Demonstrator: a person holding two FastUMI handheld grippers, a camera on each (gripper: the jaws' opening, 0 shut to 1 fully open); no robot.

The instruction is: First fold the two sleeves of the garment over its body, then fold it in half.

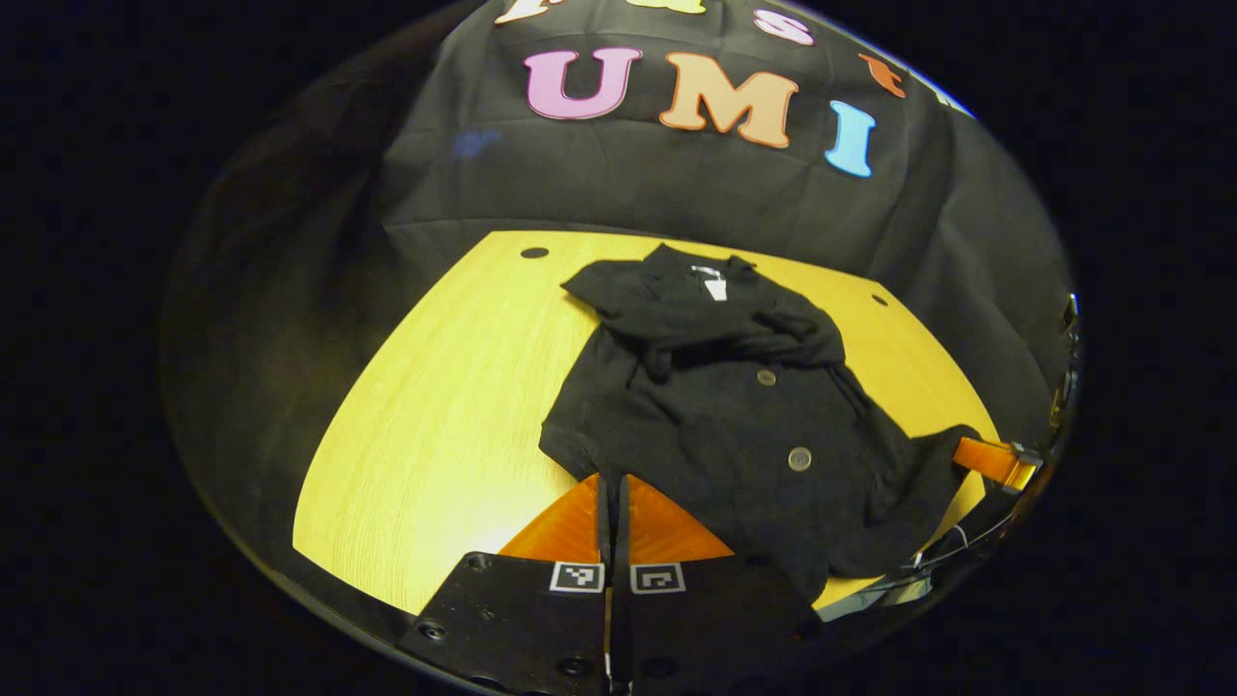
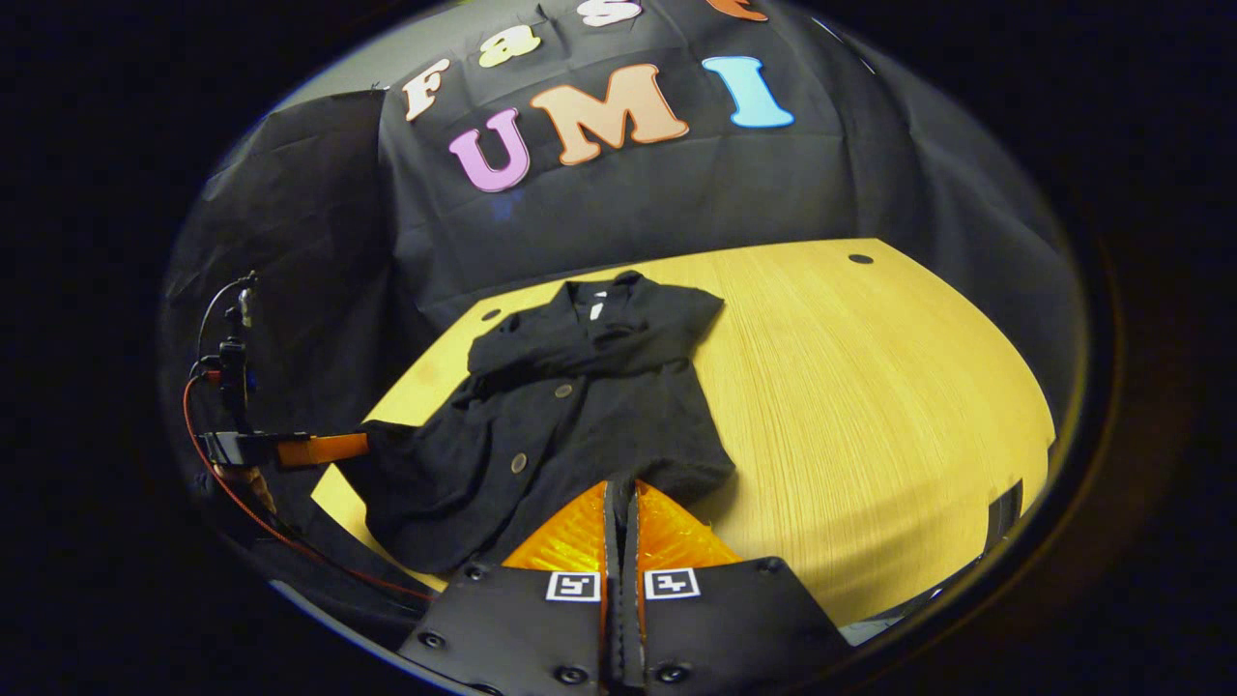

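Left gripper view, nearest first: left gripper (image 1: 613, 503) at the bottom of the frame, its two fingers pressed together w/ just a thin dark seam between them, tips at the near hem corner of the black buttoned fabric garment (image 1: 734, 406). Looks like they're pinching the hem edge, but can't tell for sure if cloth is between them. Garment lies on the yellow wood-grain table top (image 1: 435, 425), hem toward the camera, collar w/ a small white tag at the far end. Both sleeves are bunched over the upper chest in a crumpled band. Round buttons run down the front. Off to the right, the right gripper (image 1: 995, 462) sits at the garment's other hem corner, cloth draped up to its tip.

Right gripper view: right gripper's own fingers at frame bottom, closed w/ only a slim seam, tips meeting the garment (image 2: 570, 406) hem; grip on the cloth not clear either. Table top (image 2: 870, 406) stretches bare to the right. At the left edge the left gripper (image 2: 324, 449) touches the opposite hem corner, cables trailing behind it. Farthest back, the black cloth booth wall (image 2: 628, 213) hangs behind the table.
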